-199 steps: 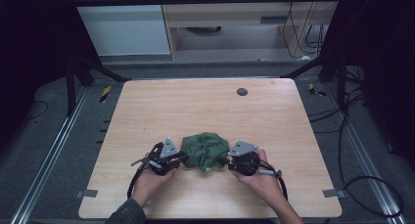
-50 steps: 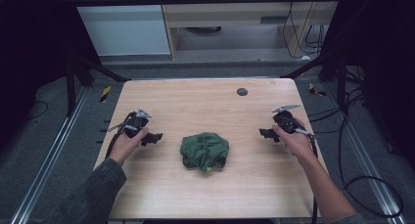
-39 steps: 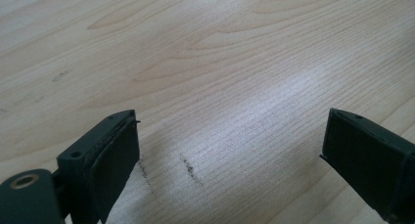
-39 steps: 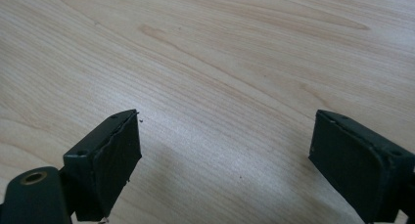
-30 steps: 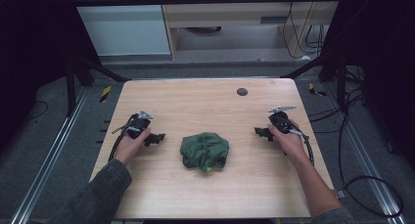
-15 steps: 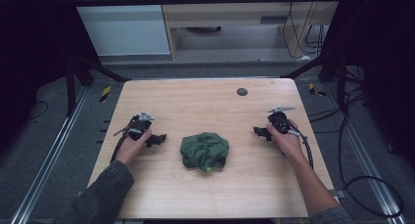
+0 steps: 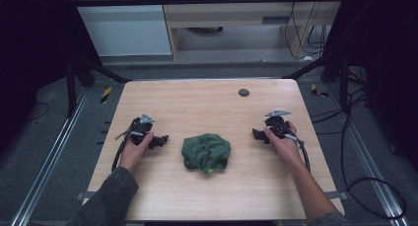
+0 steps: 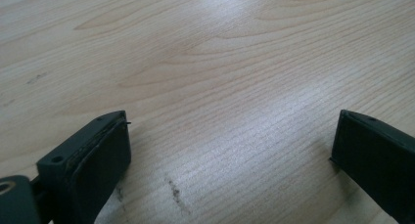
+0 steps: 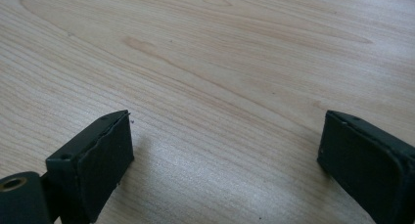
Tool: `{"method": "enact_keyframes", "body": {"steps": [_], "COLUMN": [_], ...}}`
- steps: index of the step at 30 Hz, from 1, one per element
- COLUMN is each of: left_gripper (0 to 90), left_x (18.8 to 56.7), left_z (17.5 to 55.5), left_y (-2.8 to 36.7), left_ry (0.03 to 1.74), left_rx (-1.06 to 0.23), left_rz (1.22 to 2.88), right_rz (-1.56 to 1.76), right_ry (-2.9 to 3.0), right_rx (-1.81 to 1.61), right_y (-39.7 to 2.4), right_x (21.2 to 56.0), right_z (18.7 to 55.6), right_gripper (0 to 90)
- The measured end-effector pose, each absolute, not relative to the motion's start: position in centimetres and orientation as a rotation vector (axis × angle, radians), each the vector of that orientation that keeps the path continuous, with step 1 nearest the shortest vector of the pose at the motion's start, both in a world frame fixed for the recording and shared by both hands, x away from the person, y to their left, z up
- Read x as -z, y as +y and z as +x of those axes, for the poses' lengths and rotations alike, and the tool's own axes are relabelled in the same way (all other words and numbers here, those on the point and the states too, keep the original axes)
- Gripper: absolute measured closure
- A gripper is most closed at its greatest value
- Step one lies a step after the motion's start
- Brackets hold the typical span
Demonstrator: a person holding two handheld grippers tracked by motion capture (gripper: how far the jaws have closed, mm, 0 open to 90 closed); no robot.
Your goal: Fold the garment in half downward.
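Both two-jaw grippers are held with their jaws spread wide and nothing between them: the left gripper (image 7: 158,141) is rested low on the wood to the left of the work, the right gripper (image 7: 257,133) to its right, each pointed inward. Their jaws have just been opening further, and in the left gripper view (image 8: 230,150) and the right gripper view (image 9: 225,150) bare wood grain is seen between the black pads (image 8: 105,160), so no cloth is pinched. Between the two tools, well apart from each, a crumpled dark green cloth (image 7: 206,152) is left in a loose bundle near the middle of the light wooden table (image 7: 207,102), somewhat toward the person's edge; a small bright green spot, perhaps a tag, is seen at its near edge. A small dark round disc (image 7: 243,92) is set farther back on the tabletop, clear of everything. The step in hand is judged to be a pause with the tools parked and readied, the cloth being untouched. For the next move, both grippers would have to be brought inward to opposite sides of the bundle, kept low, and a fold or edge of fabric would have to be taken between the pads before closing; since the bundle is soft and wadded, an edge may be hard to single out, and several layers could be caught at once.
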State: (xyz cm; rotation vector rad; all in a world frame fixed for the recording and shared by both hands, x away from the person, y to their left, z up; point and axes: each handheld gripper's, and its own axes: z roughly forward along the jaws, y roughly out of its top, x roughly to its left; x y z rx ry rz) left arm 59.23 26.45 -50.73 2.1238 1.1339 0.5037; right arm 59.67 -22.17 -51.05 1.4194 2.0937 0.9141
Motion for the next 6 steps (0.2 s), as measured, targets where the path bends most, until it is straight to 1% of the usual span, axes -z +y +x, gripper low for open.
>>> {"method": "enact_keyframes", "body": {"steps": [1, 3, 6], "left_gripper": [0.0, 0.0, 0.0], "left_x": [50.73, 50.74, 50.74], "left_z": [59.12, 59.03, 59.00], "left_y": [26.43, 26.41, 26.40], "left_ry": [1.149, 1.165, 1.167], "left_rx": [-0.509, -0.512, -0.513], "left_rz": [2.116, 2.108, 2.108], "right_rz": [1.428, 1.469, 1.516], "right_ry": [2.087, 2.055, 2.021], "right_rx": [-0.910, -0.880, -0.863], "right_y": [-22.11, -21.92, -21.72], "right_x": [51.04, 51.10, 51.11], "right_z": [59.60, 59.55, 59.43], "right_gripper": [4.9, 0.2, 0.2]}}
